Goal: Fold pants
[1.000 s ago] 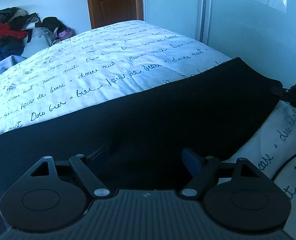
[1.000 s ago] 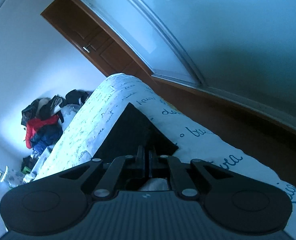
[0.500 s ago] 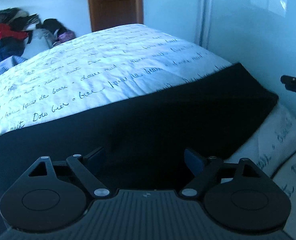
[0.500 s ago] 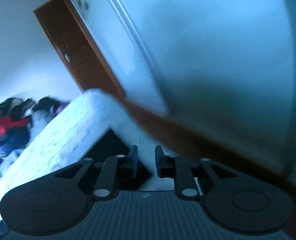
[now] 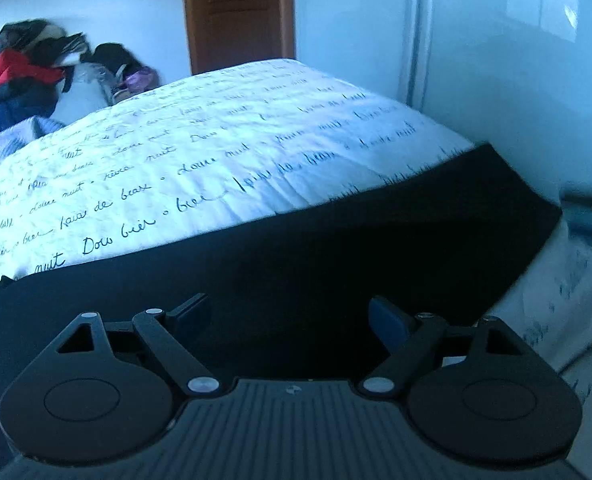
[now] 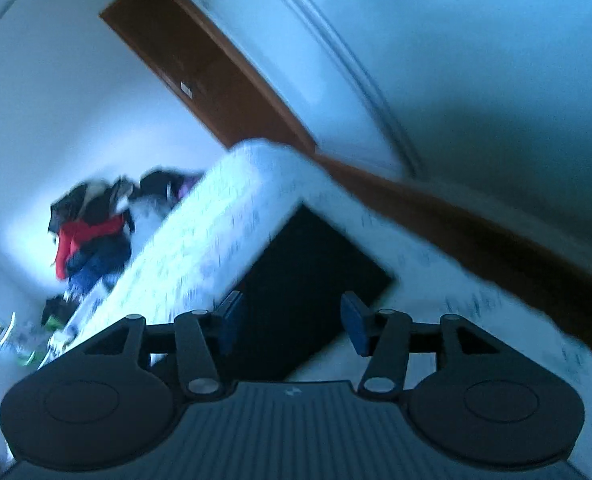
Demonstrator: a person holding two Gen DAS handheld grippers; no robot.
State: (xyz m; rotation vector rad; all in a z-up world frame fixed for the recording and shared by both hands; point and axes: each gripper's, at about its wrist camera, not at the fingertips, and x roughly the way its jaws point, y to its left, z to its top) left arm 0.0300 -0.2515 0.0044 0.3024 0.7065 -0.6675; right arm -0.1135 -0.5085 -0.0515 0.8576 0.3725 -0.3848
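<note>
The black pants (image 5: 336, 248) lie flat across the near part of the bed, on a white cover with blue script. My left gripper (image 5: 289, 316) is open and empty, just above the dark cloth. The right gripper shows as a dark blur (image 5: 588, 212) at the right edge of the left wrist view. In the right wrist view, which is tilted, the pants (image 6: 308, 272) end at a corner near the bed's side. My right gripper (image 6: 291, 324) is open and empty above that corner.
The bed cover (image 5: 215, 152) stretches away behind the pants. A pile of clothes (image 5: 19, 76) sits at the far left. A brown door (image 5: 239, 12) stands behind the bed, and pale wardrobe panels (image 5: 516, 60) close off the right side.
My right gripper let go of the pants' corner, opened wide and drew back a little. The left gripper stayed open and lifted slightly.
</note>
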